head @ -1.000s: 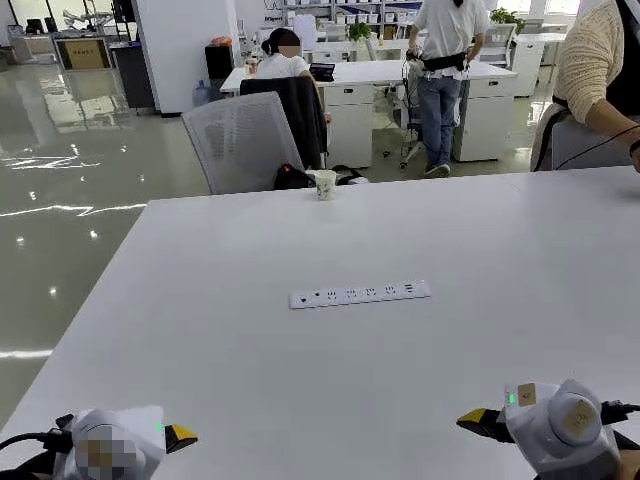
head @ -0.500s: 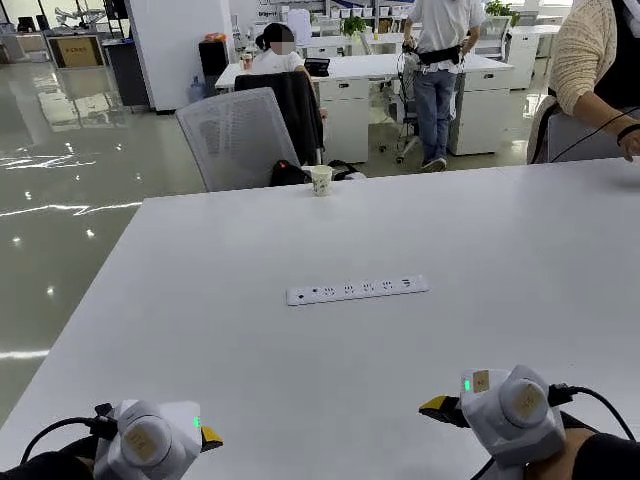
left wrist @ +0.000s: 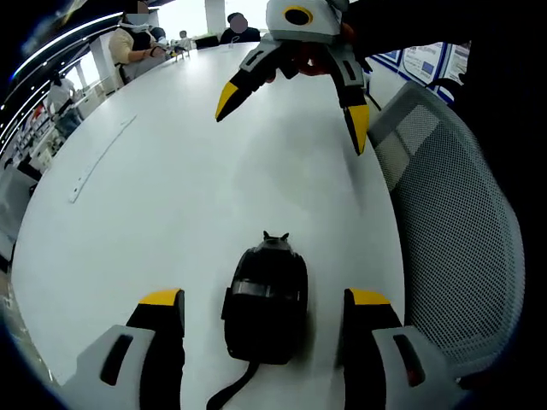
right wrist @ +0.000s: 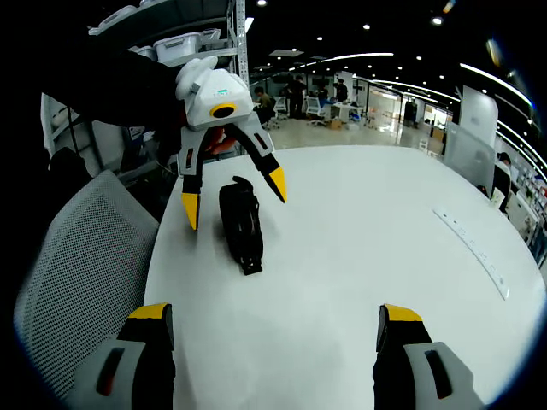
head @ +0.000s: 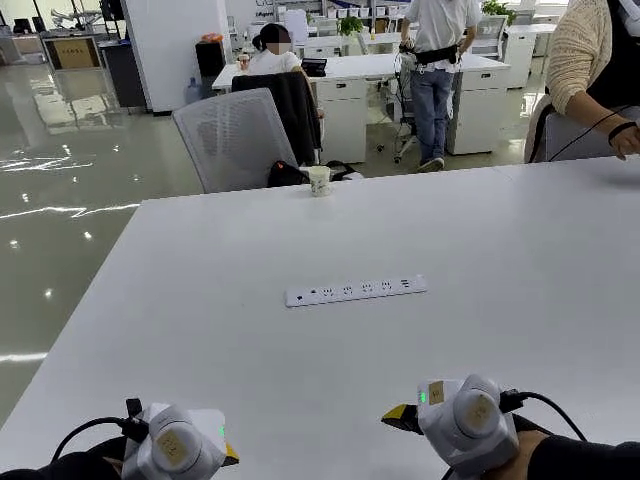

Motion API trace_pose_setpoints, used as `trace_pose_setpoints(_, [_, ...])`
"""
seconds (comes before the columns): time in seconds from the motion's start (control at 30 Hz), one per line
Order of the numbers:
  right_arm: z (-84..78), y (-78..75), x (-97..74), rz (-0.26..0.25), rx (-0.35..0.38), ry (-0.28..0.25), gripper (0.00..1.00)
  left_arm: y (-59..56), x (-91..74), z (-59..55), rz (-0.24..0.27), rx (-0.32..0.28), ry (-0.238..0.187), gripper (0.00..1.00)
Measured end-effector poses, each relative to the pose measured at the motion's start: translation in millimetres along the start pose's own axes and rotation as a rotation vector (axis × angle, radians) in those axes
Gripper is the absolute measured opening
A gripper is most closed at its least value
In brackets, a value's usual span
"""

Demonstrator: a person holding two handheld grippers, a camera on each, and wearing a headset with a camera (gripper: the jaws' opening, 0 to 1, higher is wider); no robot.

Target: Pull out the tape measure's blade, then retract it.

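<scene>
A wide white bench [head: 300, 240] stretches away from the person. A long white power strip [head: 355, 291] lies flat near its middle, well apart from the work.

At the near edge, the two tools face each other. The left tool [left wrist: 265, 296] is released, its yellow-tipped jaws spread wide. They stand either side of the tape measure without touching it. The right tool [right wrist: 276, 313] is also released, jaws wide and holding nothing, a little way off and pointing at the tape measure's front end.

The black tape measure [right wrist: 241, 220] lies on the bench between the left tool's jaws, close to the bench edge. A thin wrist strap trails from its rear. Its case looks hard and chunky, probably dense for its size and a little slippery against the smooth bench top. The flat sides look like the place to clamp it. The small tab at its front is likely the blade's end hook, which suits a fine pinch. The blade will probably be thin, springy and quick to snap back.

A small paper cup [head: 319, 181] stands upright at the bench's far edge. Its contents cannot be made out from here.
</scene>
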State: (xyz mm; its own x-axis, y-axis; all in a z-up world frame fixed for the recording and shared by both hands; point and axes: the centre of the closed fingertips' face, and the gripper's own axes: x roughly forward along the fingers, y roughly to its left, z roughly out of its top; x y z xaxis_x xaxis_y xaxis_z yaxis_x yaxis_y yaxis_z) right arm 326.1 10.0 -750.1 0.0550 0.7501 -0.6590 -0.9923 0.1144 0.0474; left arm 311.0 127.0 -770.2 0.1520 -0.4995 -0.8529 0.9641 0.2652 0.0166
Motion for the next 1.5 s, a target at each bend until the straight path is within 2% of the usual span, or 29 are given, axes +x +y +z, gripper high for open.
trace_pose_setpoints(0.1, [2.1,4.4,6.1,0.023,-0.015,0.012,0.99,2.1,2.5,-1.9,0.008,0.014,0.019,0.69])
trace_pose_setpoints(0.2, [8.4,4.2,12.0,0.015,-0.013,0.001,0.99,0.8,3.6,-2.4,-0.004,0.010,0.032,0.65])
trace_pose_setpoints(0.37, [12.1,7.8,23.2,0.031,-0.029,0.010,0.99,-1.1,6.0,-4.3,-0.016,0.045,0.061,0.61])
trace_pose_setpoints(0.4, [11.3,9.4,25.3,0.035,-0.035,0.018,0.97,-1.0,6.6,-4.2,-0.018,0.052,0.064,0.59])
trace_pose_setpoints(0.47, [11.4,10.4,28.2,0.042,-0.050,0.026,0.85,-1.0,8.0,-4.7,-0.017,0.059,0.078,0.55])
trace_pose_setpoints(0.57, [12.9,10.5,32.9,0.039,-0.037,0.023,0.86,-3.3,9.6,-4.1,-0.024,0.066,0.083,0.52])
trace_pose_setpoints(0.67, [15.6,12.1,34.5,0.044,-0.041,0.022,0.81,-5.7,11.2,-5.3,-0.036,0.075,0.096,0.43])
trace_pose_setpoints(0.83, [17.8,10.7,37.1,0.044,-0.052,0.023,0.77,2.2,10.5,-4.9,0.007,0.087,0.108,0.34])
trace_pose_setpoints(0.93, [18.1,10.5,39.3,0.048,-0.067,0.027,0.73,0.8,11.6,-6.2,0.000,0.117,0.114,0.33])
trace_pose_setpoints(1.23, [15.6,16.1,58.4,0.088,-0.104,0.056,0.61,0.9,12.0,-7.0,0.018,0.096,0.101,0.32])
trace_pose_setpoints(1.37, [15.4,17.7,68.3,0.097,-0.108,0.067,0.53,0.9,11.5,-7.0,0.023,0.080,0.095,0.32])
trace_pose_setpoints(1.5, [15.5,20.3,77.8,0.115,-0.145,0.087,0.44,1.0,10.8,-6.6,0.027,0.066,0.073,0.32])
